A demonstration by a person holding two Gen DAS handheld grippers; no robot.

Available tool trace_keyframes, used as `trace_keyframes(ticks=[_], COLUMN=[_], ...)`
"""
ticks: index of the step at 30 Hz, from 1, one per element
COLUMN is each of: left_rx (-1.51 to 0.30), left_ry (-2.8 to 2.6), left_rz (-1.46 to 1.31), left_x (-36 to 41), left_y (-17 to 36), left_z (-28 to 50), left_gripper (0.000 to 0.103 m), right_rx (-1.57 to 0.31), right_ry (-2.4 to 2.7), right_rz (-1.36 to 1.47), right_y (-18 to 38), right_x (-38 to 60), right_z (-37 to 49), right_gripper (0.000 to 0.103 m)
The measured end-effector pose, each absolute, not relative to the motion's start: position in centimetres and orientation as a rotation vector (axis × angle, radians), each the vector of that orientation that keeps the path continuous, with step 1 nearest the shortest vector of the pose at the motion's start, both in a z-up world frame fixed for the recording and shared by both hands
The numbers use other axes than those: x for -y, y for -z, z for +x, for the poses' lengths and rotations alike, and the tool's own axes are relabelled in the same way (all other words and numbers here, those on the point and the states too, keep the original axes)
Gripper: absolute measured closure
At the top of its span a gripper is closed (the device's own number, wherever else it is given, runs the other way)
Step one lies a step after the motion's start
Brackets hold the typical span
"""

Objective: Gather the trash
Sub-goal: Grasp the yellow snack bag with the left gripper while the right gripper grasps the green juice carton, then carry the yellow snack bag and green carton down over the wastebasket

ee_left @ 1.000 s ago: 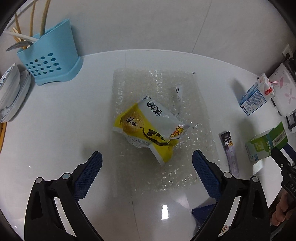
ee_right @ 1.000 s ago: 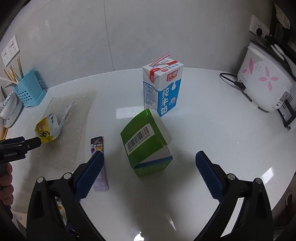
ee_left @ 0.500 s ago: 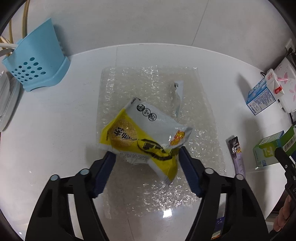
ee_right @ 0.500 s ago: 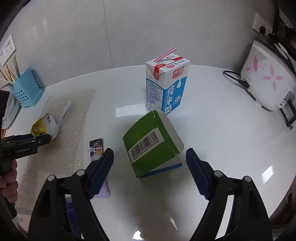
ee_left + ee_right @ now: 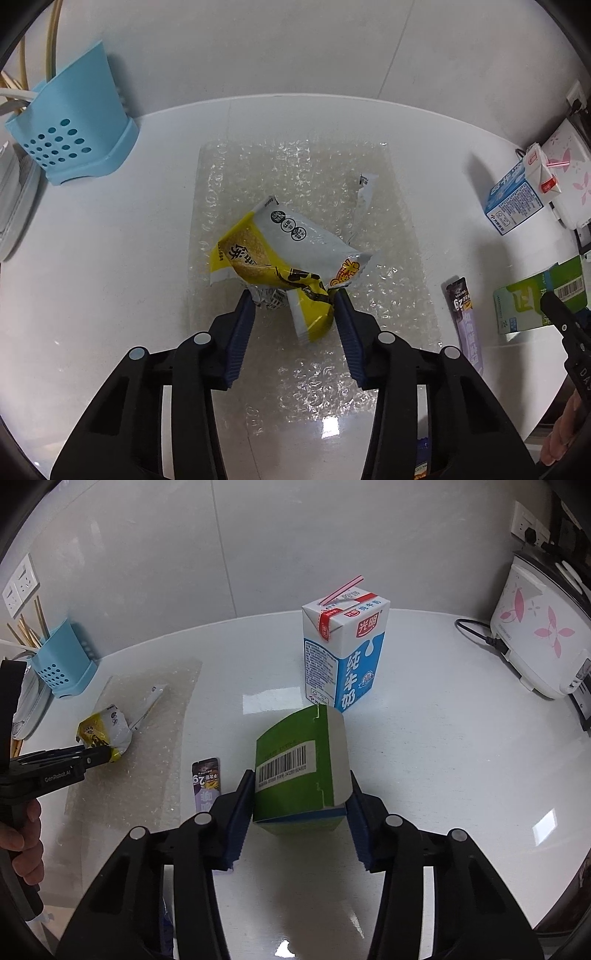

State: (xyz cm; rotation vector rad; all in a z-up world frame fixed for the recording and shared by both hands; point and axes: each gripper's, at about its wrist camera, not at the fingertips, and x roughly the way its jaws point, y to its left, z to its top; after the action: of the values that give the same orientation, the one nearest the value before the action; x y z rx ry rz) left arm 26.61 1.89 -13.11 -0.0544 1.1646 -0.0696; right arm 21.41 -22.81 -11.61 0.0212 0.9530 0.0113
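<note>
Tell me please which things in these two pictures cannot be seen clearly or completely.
- Left wrist view: the green carton is partly hidden by the right gripper and cut by the edge.
- Left wrist view: the sheet of bubble wrap is partly covered by the yellow snack bag and the left gripper.
- Right wrist view: the purple wrapper has its lower end behind a jaw of the right gripper.
- Right wrist view: the rice cooker is cut by the frame edge.

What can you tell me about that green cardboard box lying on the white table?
The green cardboard box is a small carton lying on its side on the glossy white table, tilted. It has a white barcode label on its green upper face, a plain white rounded end and a blue stripe along its lower edge. It lies just in front of the upright blue-and-white milk carton. The right gripper straddles it, jaws closing, blue pads at both sides.
</note>
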Motion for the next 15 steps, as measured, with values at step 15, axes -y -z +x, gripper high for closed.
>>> trace_keyframes(ticks=[15], left_rx=[-1.129], left_ry=[0.067], left_rz=[-0.045], left_x=[-1.2], left_y=[12.0], left_z=[25.3], left_gripper=[0.078], right_rx=[-0.919], right_ry=[-0.028], right_rz=[0.034], right_y=[10.1], right_x=[23.6], right_z=[19.8], right_gripper=[0.059])
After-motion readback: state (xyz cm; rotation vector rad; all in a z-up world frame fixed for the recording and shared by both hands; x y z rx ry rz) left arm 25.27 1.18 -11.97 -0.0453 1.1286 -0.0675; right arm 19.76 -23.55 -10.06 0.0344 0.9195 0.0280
